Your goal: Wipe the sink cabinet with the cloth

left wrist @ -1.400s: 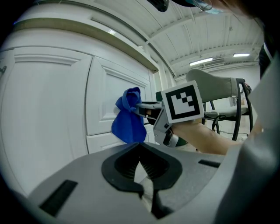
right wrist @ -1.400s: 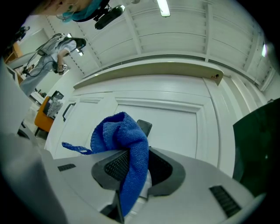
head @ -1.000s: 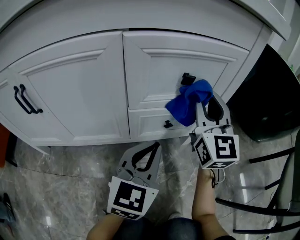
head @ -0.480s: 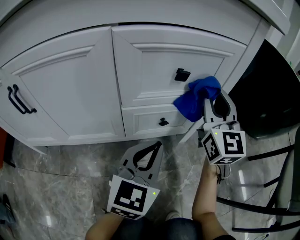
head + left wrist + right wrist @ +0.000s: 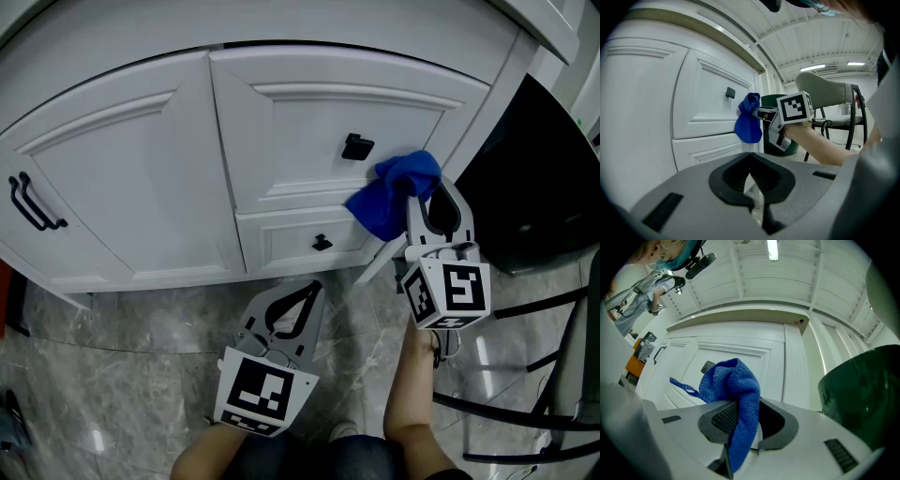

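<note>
The right gripper (image 5: 424, 195) was clamped on the blue cloth (image 5: 386, 204). The bunched cloth lay against the sink cabinet (image 5: 309, 112) near its right edge, just right of the black knob (image 5: 357, 146), so that fabric rather than jaws apparently met the panel. The left gripper (image 5: 300, 298) was closed on nothing and held low, clear of the wiping area.

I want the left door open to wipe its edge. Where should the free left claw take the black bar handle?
Grip the black bar handle at mid-length, where the bar stands off the left door between its two ends. Bring the left claw, opened, in from the front, one jaw on each side of the bar.
</note>
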`<action>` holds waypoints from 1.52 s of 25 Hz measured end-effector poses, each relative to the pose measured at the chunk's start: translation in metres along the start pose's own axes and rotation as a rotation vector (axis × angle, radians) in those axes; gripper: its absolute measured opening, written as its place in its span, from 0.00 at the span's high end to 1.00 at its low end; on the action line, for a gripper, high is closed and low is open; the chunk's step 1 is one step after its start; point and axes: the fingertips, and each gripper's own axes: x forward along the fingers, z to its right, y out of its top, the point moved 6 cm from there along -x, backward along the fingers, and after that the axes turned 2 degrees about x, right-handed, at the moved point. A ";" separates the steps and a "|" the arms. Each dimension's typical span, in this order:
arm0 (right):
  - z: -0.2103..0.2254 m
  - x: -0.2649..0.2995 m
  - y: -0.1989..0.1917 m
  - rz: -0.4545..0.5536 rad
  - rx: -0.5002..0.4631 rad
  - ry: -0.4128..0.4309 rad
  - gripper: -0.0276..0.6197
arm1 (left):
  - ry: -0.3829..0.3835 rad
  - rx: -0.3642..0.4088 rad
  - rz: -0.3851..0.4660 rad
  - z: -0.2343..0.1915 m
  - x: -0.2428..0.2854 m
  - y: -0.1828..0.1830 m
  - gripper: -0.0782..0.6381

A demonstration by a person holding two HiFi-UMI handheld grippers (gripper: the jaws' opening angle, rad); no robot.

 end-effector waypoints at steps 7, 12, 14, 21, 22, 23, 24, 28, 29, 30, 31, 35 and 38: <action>0.009 -0.005 -0.003 0.002 0.038 -0.023 0.78 | -0.002 -0.003 0.000 -0.001 0.003 -0.003 0.88; 0.017 -0.008 -0.005 0.001 0.058 -0.039 0.78 | -0.010 -0.007 -0.003 0.001 0.004 -0.003 0.88; 0.023 -0.010 -0.007 -0.003 0.066 -0.060 0.78 | -0.007 -0.004 -0.001 0.001 0.005 -0.003 0.89; 0.039 -0.013 -0.013 -0.022 0.038 -0.112 0.78 | -0.012 -0.003 0.005 0.003 0.010 -0.003 0.88; 0.042 -0.014 -0.014 -0.023 0.041 -0.116 0.78 | -0.014 -0.003 0.006 0.003 0.010 -0.003 0.89; 0.044 -0.014 -0.014 -0.022 0.047 -0.117 0.78 | -0.015 -0.004 0.005 0.004 0.011 -0.003 0.89; 0.045 -0.015 -0.015 -0.021 0.048 -0.117 0.78 | -0.018 -0.006 0.003 0.005 0.011 -0.002 0.88; 0.050 -0.016 -0.016 -0.028 0.043 -0.131 0.78 | -0.022 0.003 0.007 0.006 0.013 -0.002 0.88; 0.051 -0.016 -0.017 -0.029 0.047 -0.135 0.78 | -0.022 0.002 0.006 0.006 0.012 -0.001 0.89; 0.051 -0.016 -0.017 -0.028 0.045 -0.141 0.78 | -0.022 -0.001 0.006 0.006 0.012 -0.001 0.88; 0.051 -0.016 -0.017 -0.029 0.037 -0.148 0.78 | -0.021 -0.004 0.006 0.006 0.011 -0.001 0.89; 0.049 -0.015 -0.017 -0.037 0.023 -0.164 0.78 | -0.020 0.006 0.012 0.005 0.010 0.000 0.89; 0.047 -0.017 -0.016 -0.040 0.036 -0.164 0.78 | -0.023 0.012 0.018 0.006 0.009 0.002 0.88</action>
